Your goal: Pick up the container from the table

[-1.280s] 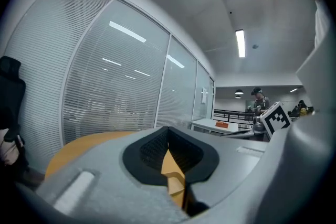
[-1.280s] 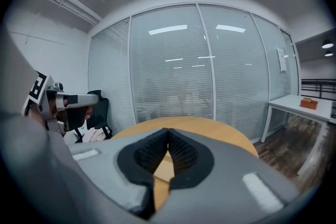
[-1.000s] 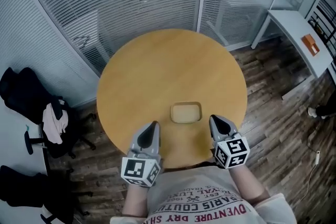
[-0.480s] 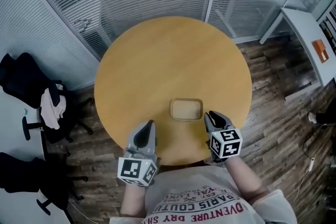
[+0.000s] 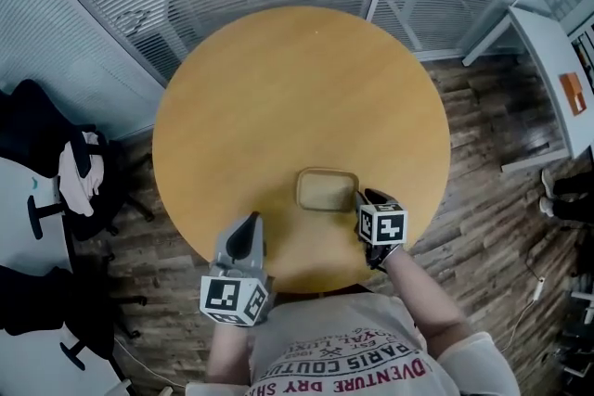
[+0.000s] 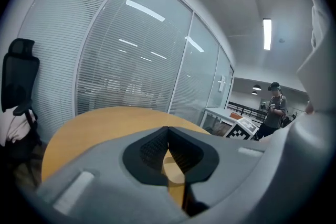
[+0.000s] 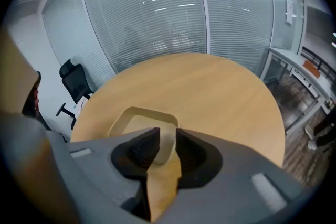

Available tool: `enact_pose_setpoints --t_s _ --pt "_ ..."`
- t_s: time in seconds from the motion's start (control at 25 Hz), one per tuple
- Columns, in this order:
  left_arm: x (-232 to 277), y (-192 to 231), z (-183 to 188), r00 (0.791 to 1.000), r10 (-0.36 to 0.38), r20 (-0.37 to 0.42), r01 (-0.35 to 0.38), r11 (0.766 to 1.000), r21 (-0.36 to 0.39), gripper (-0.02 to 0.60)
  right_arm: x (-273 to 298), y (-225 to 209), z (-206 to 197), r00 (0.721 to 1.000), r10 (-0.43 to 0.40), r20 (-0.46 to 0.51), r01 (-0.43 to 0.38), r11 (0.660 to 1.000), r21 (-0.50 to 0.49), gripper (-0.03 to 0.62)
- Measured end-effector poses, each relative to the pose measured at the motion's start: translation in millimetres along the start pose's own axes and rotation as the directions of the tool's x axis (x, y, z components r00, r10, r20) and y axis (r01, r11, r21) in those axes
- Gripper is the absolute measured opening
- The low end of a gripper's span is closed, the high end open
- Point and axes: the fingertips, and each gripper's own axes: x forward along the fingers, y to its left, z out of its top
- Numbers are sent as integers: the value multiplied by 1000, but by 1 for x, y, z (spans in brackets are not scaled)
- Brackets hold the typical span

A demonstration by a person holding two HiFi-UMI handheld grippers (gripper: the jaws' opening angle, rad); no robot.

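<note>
On table (image 5: 278, 88), container (image 5: 327, 190), right tongs (image 5: 364, 197) just spread empty beside it, left tongs (image 5: 251, 218) pressed together, chair (image 7: 73, 78) beyond.

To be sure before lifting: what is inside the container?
The container looks empty: bare beige floor. The right gripper, jaws just opened with nothing between them, hides its near corner in its own view.
</note>
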Motion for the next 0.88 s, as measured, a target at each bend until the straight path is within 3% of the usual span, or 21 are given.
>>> enact_pose_setpoints --t_s 0.24,0.64,0.88 --pt "10 17 -16 998 19 -54 -20 1000 -9 6 44 -17 -6 994 -58 -95 62 997 40 101" --pt "19 41 -21 995 54 -85 -57 998 -23 6 71 -26 -24 979 -56 -195 78 991 105 98" --pt "24 43 -21 995 54 -87 -57 998 -32 6 75 -22 -29 975 -58 -212 88 988 130 35"
